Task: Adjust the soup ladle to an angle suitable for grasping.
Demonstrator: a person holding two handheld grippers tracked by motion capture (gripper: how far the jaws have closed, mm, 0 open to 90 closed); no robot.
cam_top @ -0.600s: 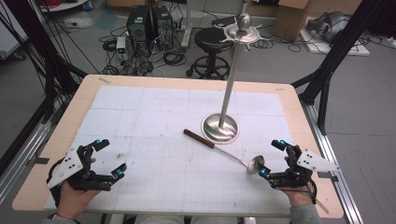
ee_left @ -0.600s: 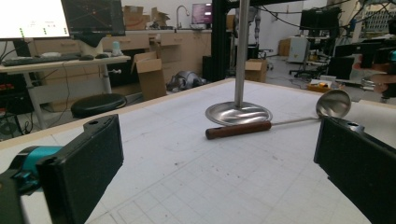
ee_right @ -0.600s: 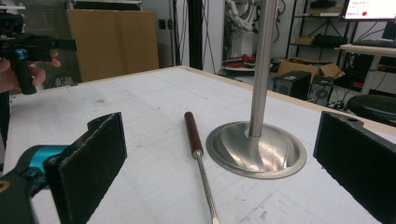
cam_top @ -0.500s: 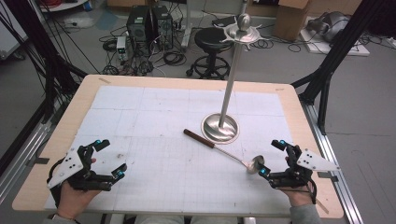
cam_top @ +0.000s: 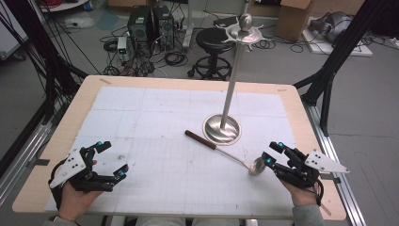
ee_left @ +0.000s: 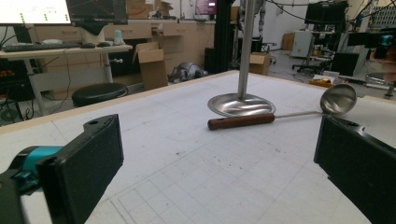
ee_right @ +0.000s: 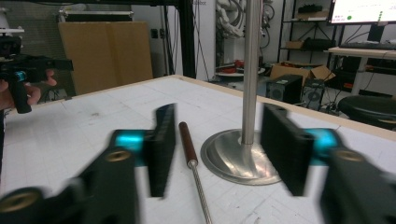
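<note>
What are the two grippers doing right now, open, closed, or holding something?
Left gripper: open, holding nothing.
Right gripper: open, jaws either side of the ladle shaft, not gripping it.

Ladle [ee_right: 195, 171] bowl cut off by right gripper view's bottom edge.

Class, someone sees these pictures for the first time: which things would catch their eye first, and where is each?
A tall steel stand rises from a round base right of the table's middle. Beside that base a ladle lies flat, brown handle toward the middle, bowl close to the open right gripper. The left gripper, also open, rests at the near left corner.
</note>
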